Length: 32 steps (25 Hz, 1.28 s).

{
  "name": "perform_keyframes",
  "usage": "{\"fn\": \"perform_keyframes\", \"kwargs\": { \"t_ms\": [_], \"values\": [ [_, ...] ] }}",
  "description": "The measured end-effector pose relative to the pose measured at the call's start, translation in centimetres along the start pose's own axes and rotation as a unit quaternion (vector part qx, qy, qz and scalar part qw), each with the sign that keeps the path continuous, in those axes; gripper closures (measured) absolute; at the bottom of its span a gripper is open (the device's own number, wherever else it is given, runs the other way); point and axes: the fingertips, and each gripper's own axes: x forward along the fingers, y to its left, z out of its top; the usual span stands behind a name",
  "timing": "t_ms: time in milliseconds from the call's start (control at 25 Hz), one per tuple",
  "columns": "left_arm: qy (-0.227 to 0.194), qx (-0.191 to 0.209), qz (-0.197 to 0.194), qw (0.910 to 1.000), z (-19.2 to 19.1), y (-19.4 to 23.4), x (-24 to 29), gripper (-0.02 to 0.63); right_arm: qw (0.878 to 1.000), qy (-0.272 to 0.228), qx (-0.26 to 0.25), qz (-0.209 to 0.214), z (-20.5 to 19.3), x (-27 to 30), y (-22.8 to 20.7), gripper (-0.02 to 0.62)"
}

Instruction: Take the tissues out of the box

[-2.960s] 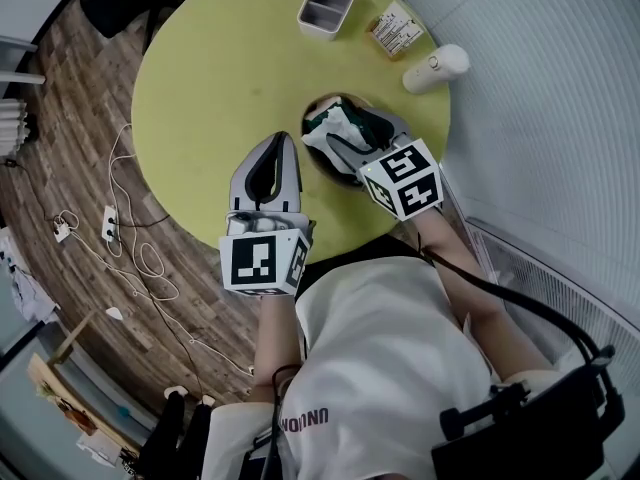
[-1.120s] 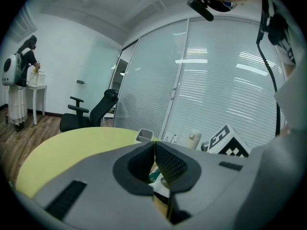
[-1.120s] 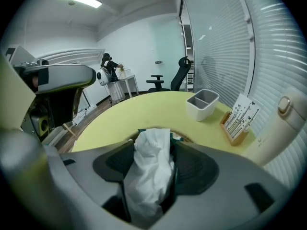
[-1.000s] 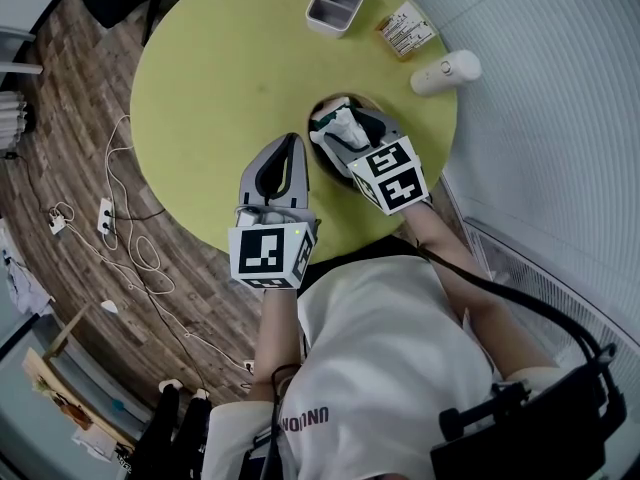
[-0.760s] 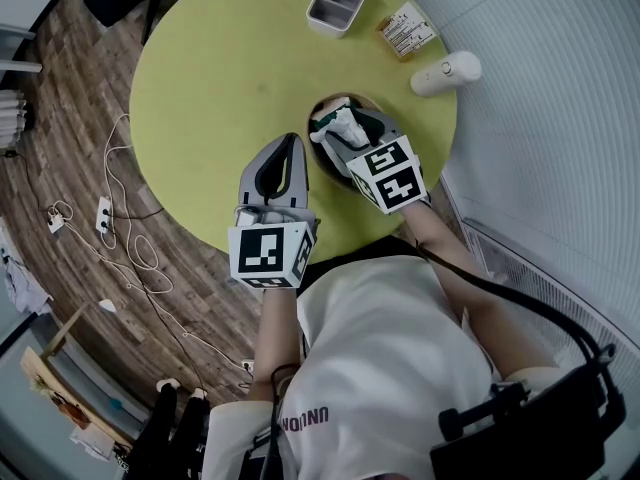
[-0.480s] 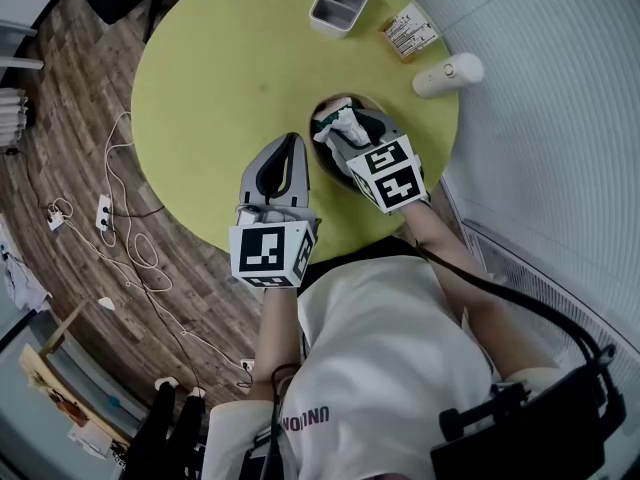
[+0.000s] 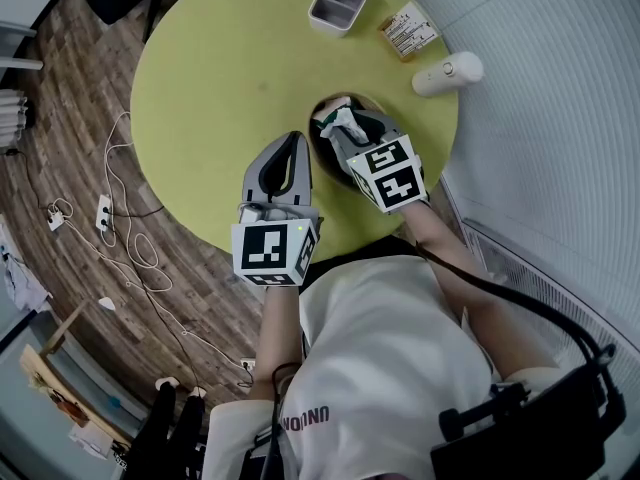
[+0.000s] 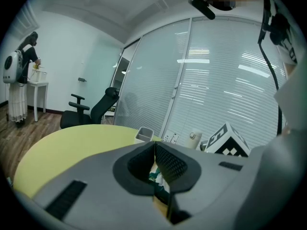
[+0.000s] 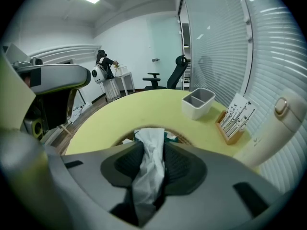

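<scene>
A round brown tissue box (image 7: pixel 322 106) stands on the yellow-green round table (image 7: pixel 220 68), right of its middle. A crumpled white tissue (image 7: pixel 345 120) sticks up out of it. My right gripper (image 7: pixel 347 134) reaches down over the box. Its jaws have just been closing, and they now pinch the tissue (image 9: pixel 149 171) between the pads. The box rim (image 9: pixel 125 139) shows just beyond the right gripper (image 9: pixel 152 142). My left gripper (image 7: pixel 291 141) hovers shut and empty beside the box, on its left. Through the gap behind the meeting tips of the left gripper (image 8: pixel 154 145) a bit of the box shows.
At the table's far edge stand a white two-compartment holder (image 7: pixel 337 3), a small card stand (image 7: pixel 408 32) and a white bottle (image 7: pixel 447 71) lying on its side. Cables (image 7: pixel 125 233) run over the wooden floor on the left. A blinds-covered glass wall (image 7: pixel 560 118) is close on the right.
The right gripper's jaws have closed onto the tissue sticking out of the box. Both hands stay where they were.
</scene>
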Motion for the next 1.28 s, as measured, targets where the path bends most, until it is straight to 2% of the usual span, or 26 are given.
{"fn": "perform_keyframes", "kwargs": {
  "t_ms": [280,1280],
  "values": [
    [0.001,-0.002,0.0,1.0,-0.1,0.0,-0.1,0.591,1.0,-0.008,0.007,-0.002,0.1,-0.5,-0.2,0.505],
    [0.023,-0.009,-0.002,0.9997,-2.4,0.4,0.8,0.591,1.0,-0.02,0.008,-0.001,0.1,-1.4,-0.1,0.531]
  ]
}}
